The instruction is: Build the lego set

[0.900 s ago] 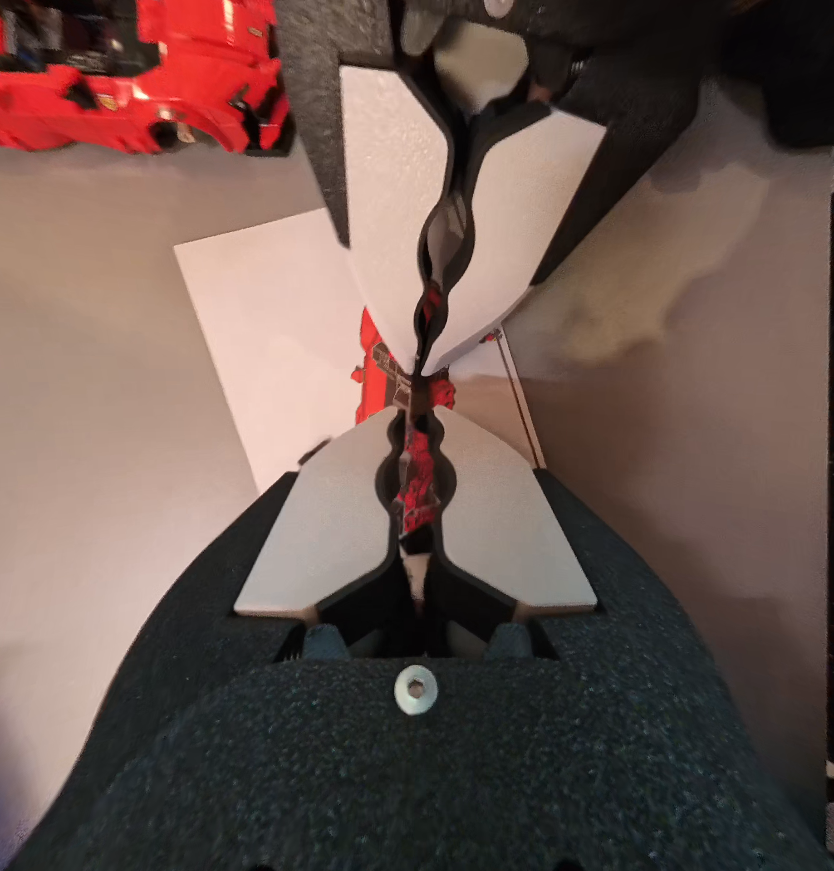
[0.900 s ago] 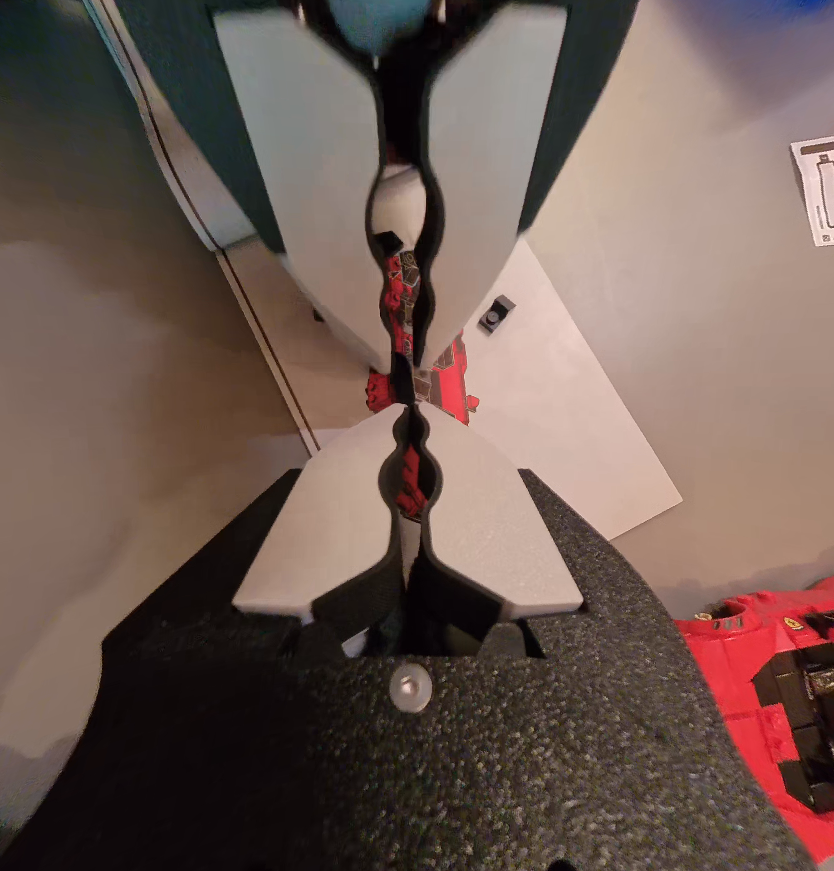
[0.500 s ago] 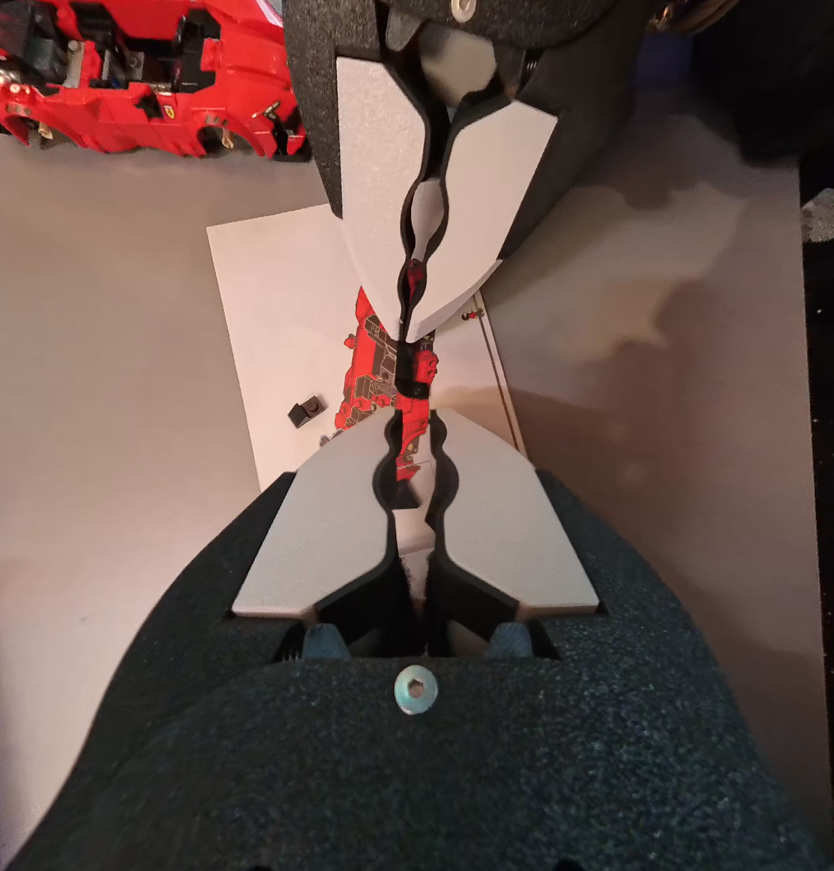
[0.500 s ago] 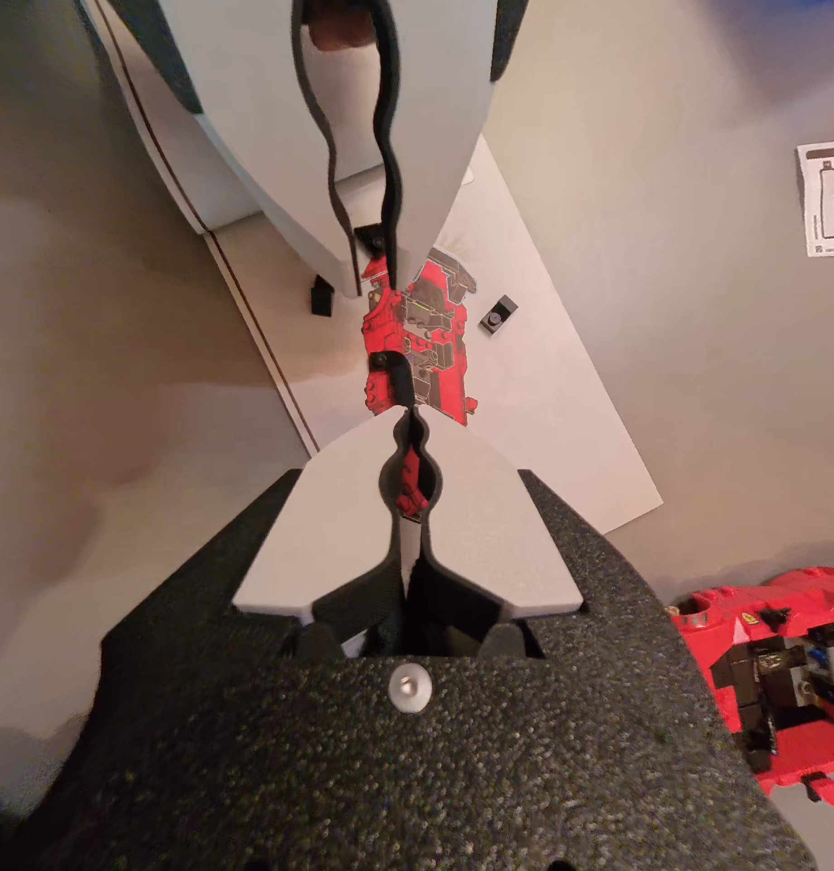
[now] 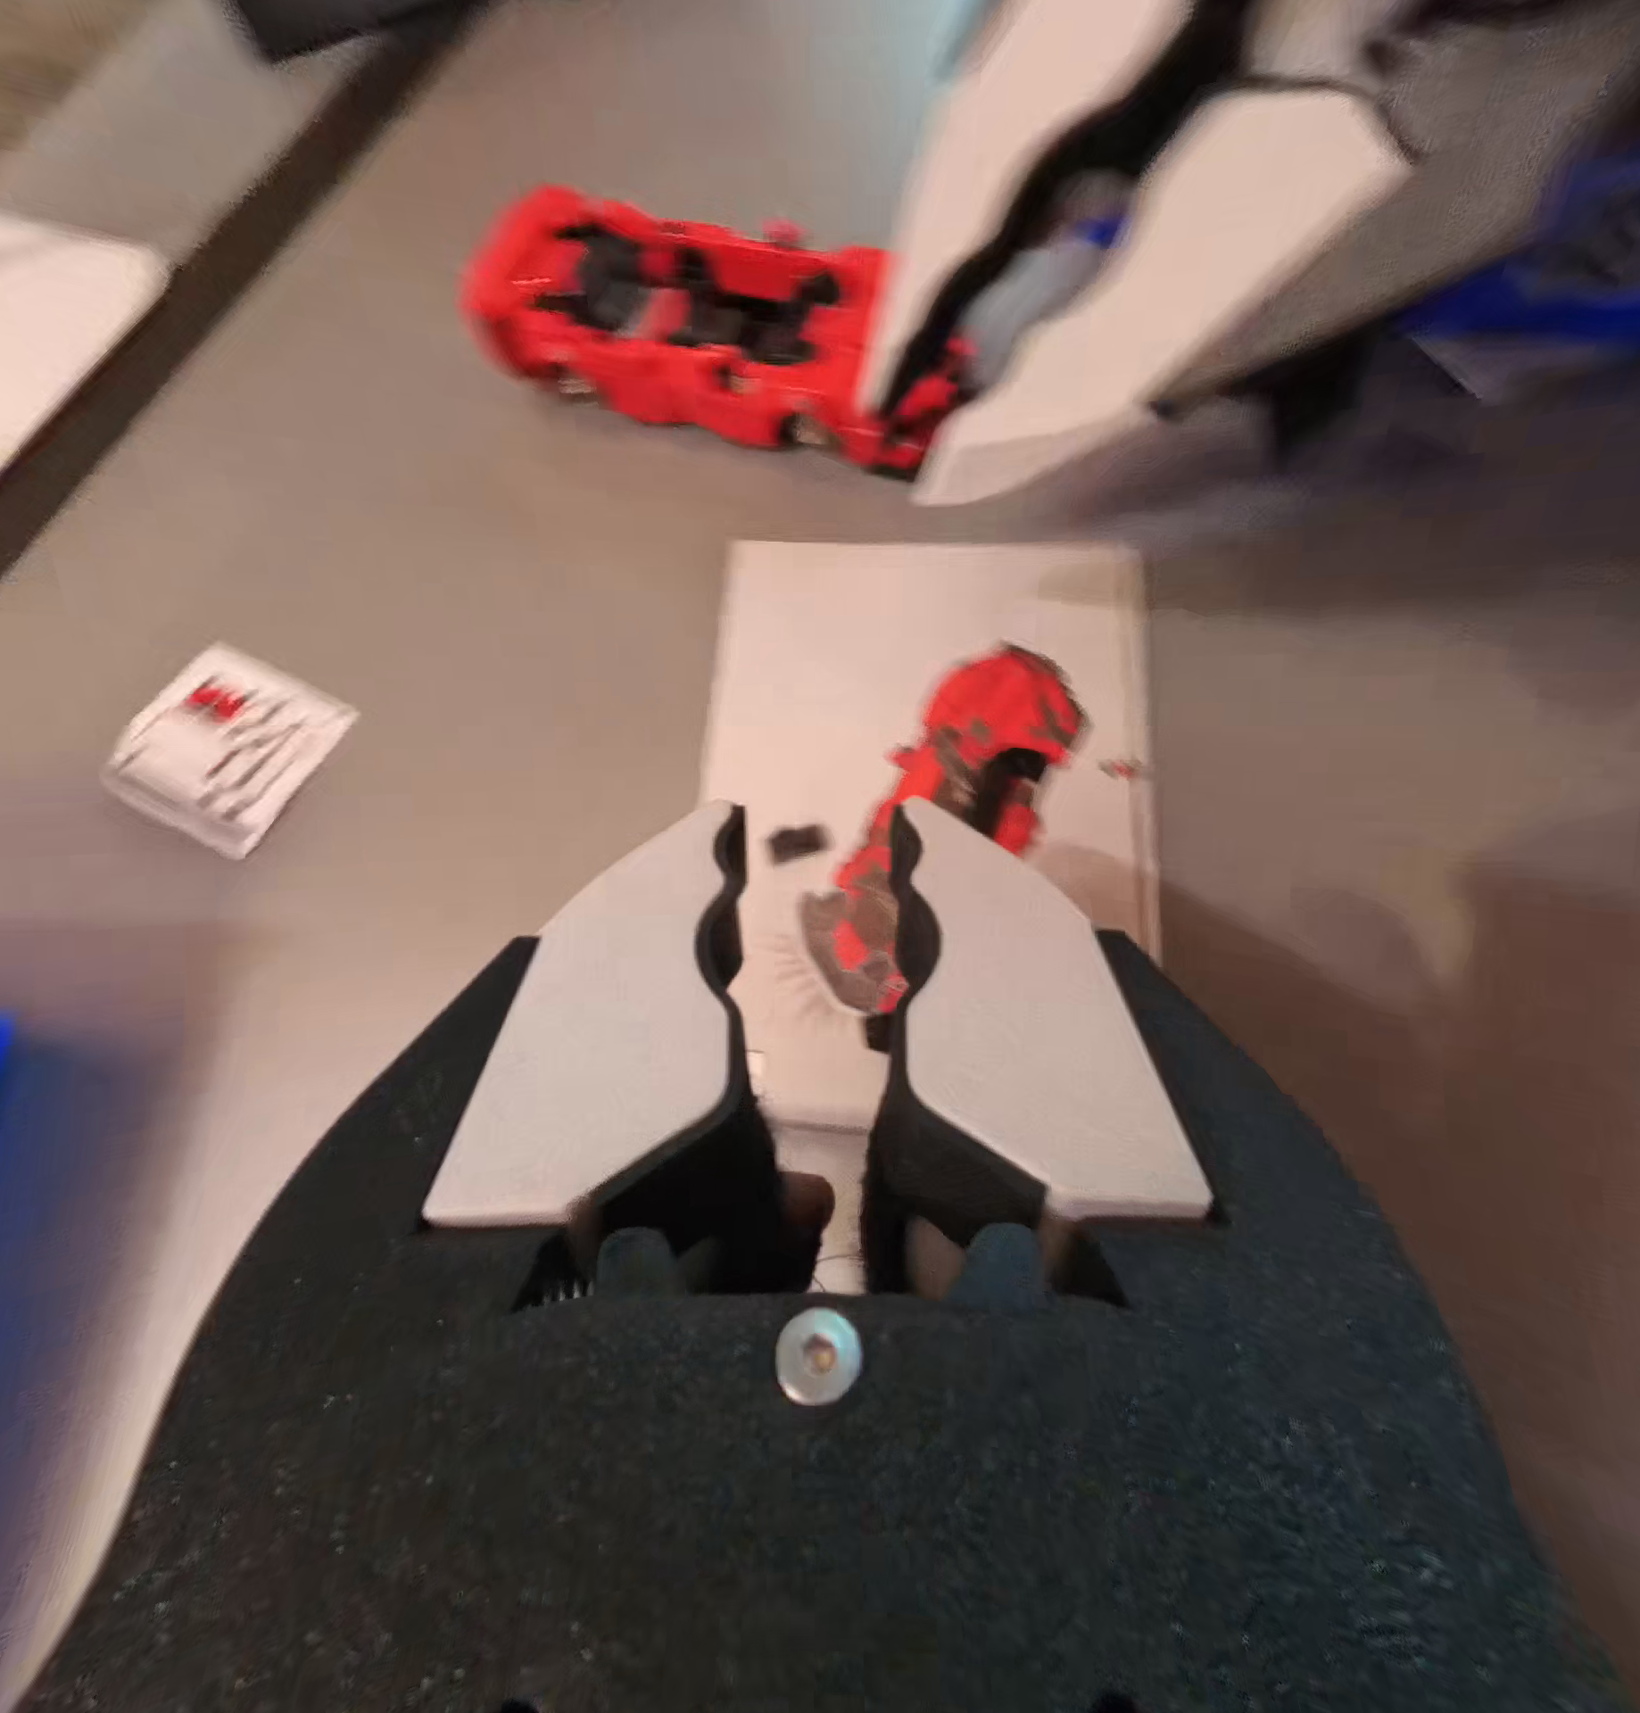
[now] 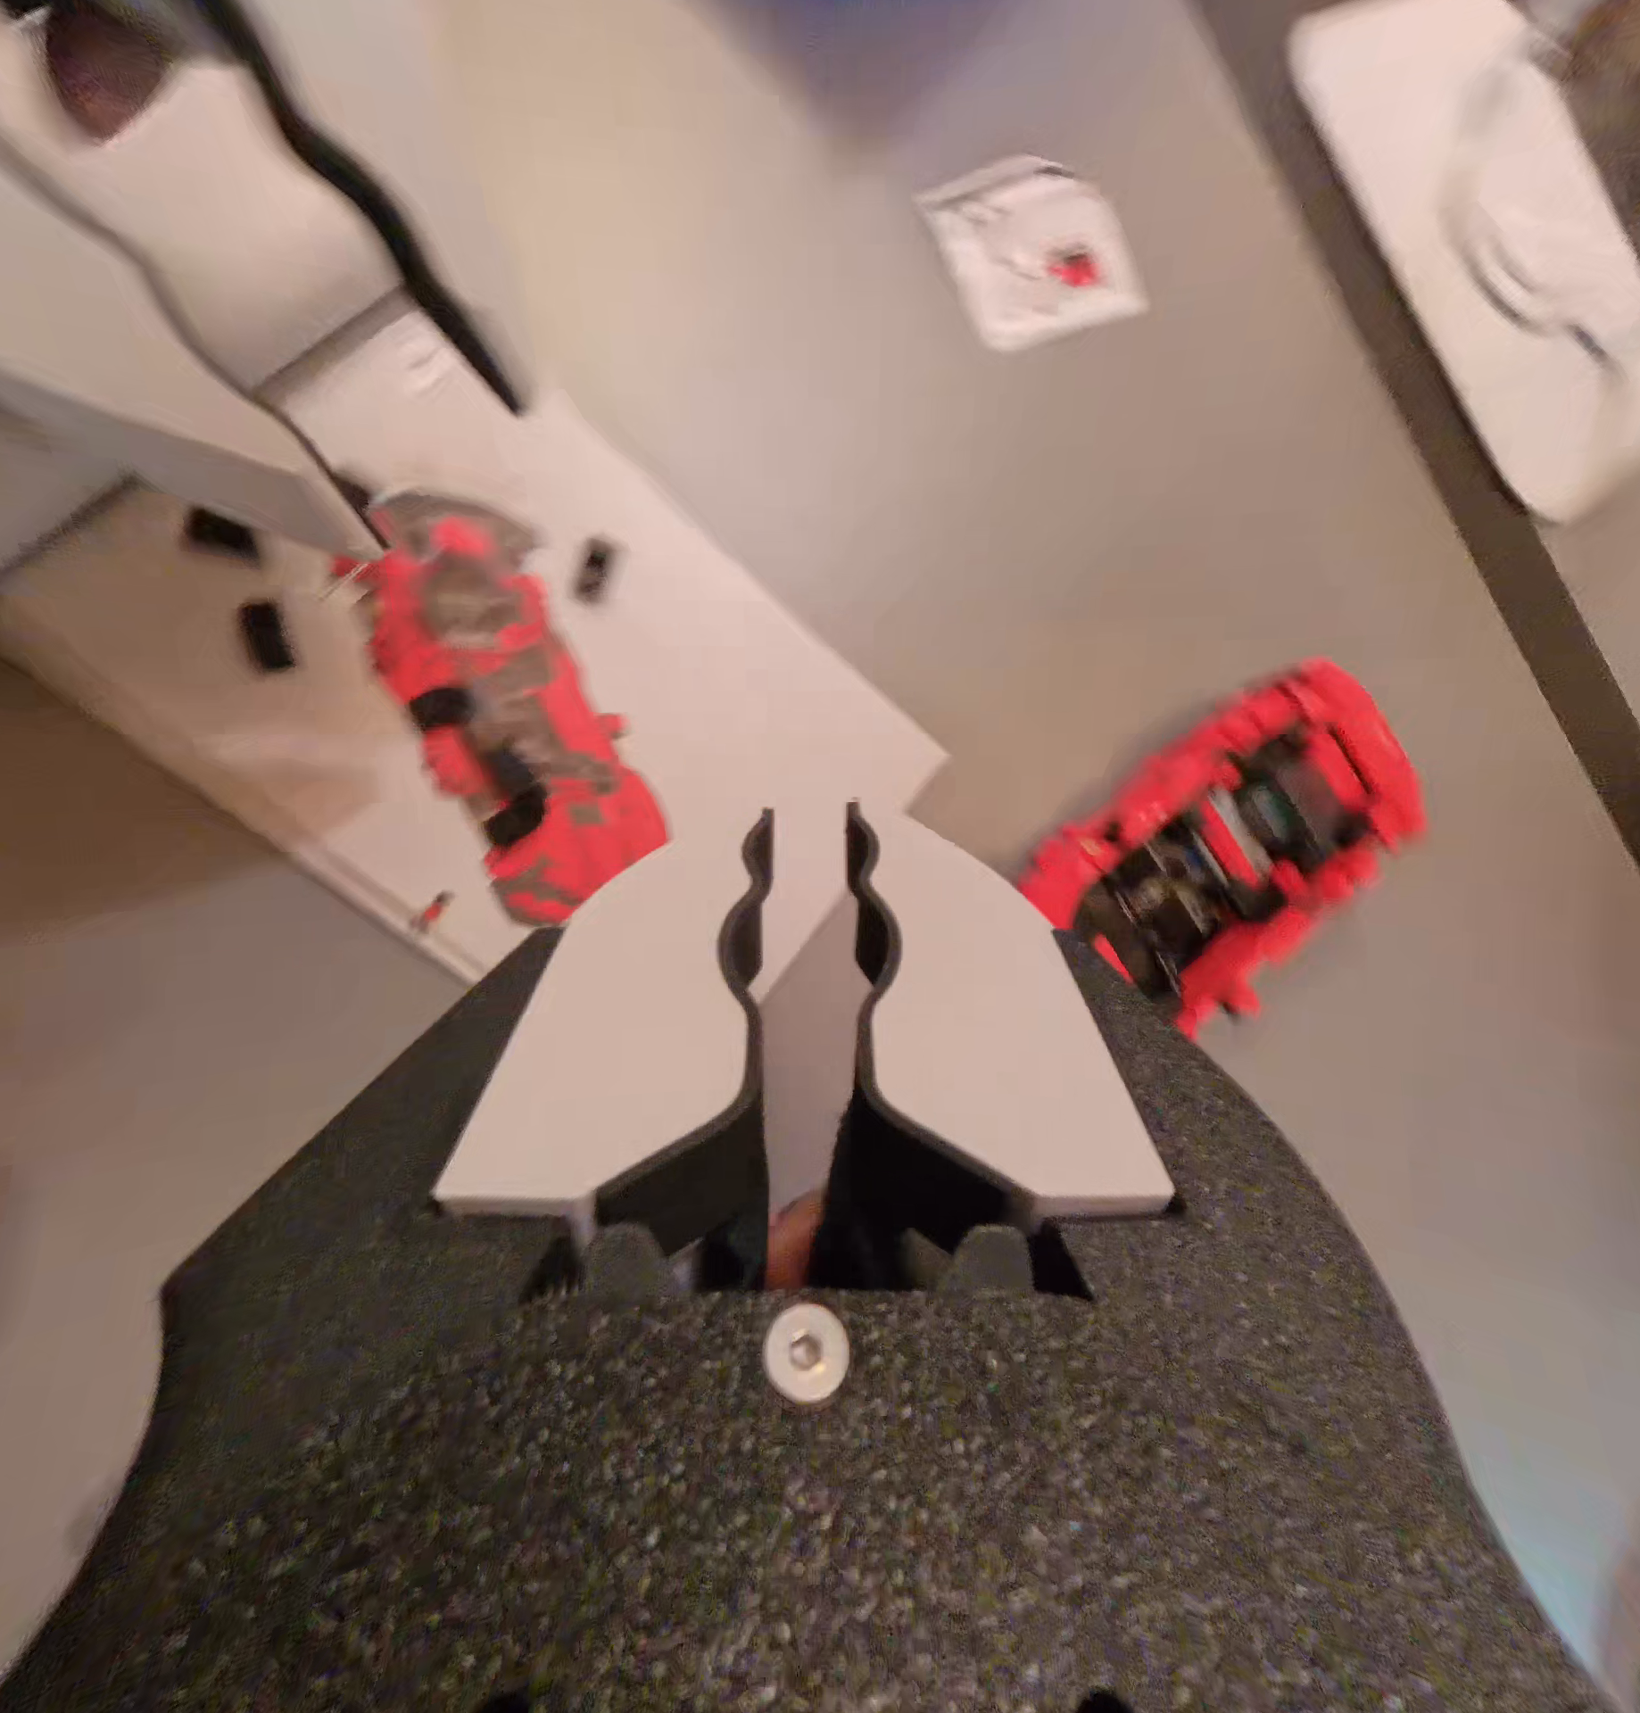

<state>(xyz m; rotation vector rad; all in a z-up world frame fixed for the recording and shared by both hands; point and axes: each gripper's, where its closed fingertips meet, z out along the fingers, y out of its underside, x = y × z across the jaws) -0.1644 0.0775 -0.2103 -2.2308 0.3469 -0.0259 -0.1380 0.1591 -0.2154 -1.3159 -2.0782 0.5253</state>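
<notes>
Grey fingers (image 5: 612,1001) of the left gripper (image 5: 821,816) and right gripper (image 6: 807,816) are parted; nothing is held.

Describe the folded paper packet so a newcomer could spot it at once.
Start at the white sheet on the grey table. The packet lies alone off that sheet, apart from the red car: small, white, creased, red-marked.

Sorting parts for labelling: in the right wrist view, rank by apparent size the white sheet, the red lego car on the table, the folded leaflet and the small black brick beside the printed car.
1. white sheet
2. red lego car
3. folded leaflet, farther off, so unsure
4. small black brick
</notes>
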